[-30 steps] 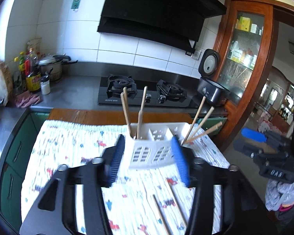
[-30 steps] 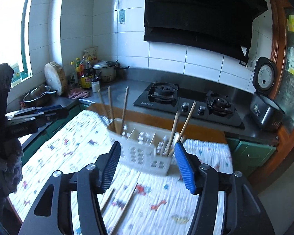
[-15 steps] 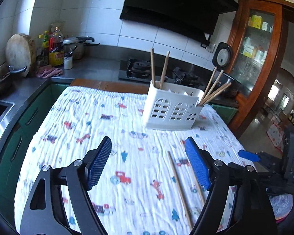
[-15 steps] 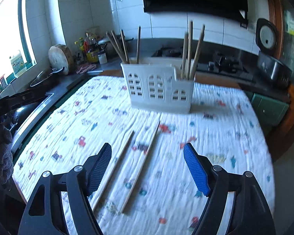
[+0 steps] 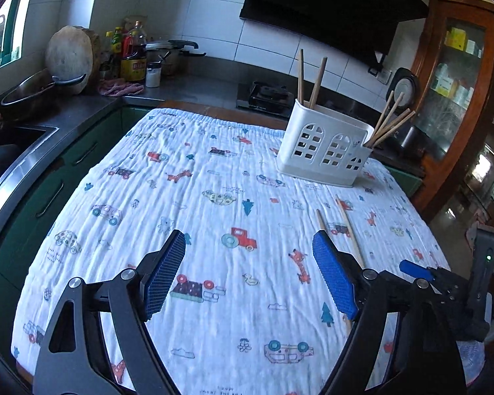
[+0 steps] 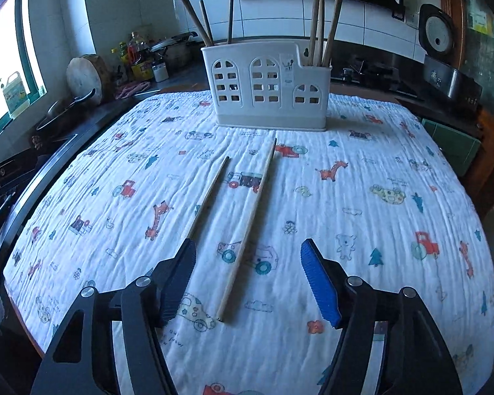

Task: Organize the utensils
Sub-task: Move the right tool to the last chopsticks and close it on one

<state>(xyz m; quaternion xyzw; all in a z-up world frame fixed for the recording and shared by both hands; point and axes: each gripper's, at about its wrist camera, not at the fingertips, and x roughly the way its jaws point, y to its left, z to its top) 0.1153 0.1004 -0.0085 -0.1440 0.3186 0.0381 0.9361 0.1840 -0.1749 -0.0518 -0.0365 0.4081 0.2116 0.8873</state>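
- L gripper (image 5: 248,275): tilted down over cloth (image 5: 168,197), jaws wide apart after just opening, nothing between.
- R gripper (image 6: 247,278): pitched down, jaws apart but just narrowed; chopstick (image 6: 247,230) lies between pads, untouched.
- 2nd chopstick (image 6: 207,196) just left of it.
- Caddy (image 6: 266,85) upright at cloth's far end w/ chopsticks inside.

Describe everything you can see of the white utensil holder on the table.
The white utensil holder is a plastic-looking, house-shaped caddy with arched, gridded window cut-outs and a stepped top rim. It stands upright on the printed tablecloth near the table's far edge. Wooden chopsticks lean in its end compartments. Two loose chopsticks lie in front of it, apart from it. Neither gripper touches it.
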